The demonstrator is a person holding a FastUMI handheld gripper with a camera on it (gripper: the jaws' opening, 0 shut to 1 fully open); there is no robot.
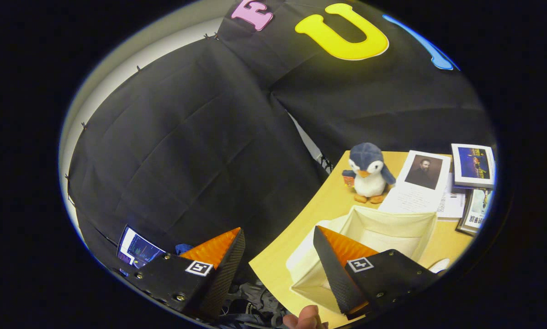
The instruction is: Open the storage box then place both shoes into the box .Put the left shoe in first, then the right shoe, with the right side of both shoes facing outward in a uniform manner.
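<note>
Gripper released, fingers spread wide, grasping nothing. Cream fabric storage box stands open on the wooden table, just in front of the plush penguin; right finger overlaps its near wall. Recommendation: locate the left shoe first, approach level.

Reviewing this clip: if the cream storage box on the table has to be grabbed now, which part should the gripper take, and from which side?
Probably the top rim of the near wall of the storage box, approached from above. The box stands open with thin, soft-looking fabric walls, so one finger could slip inside and one outside. The gripper is open, its right finger already in front of that box.
</note>
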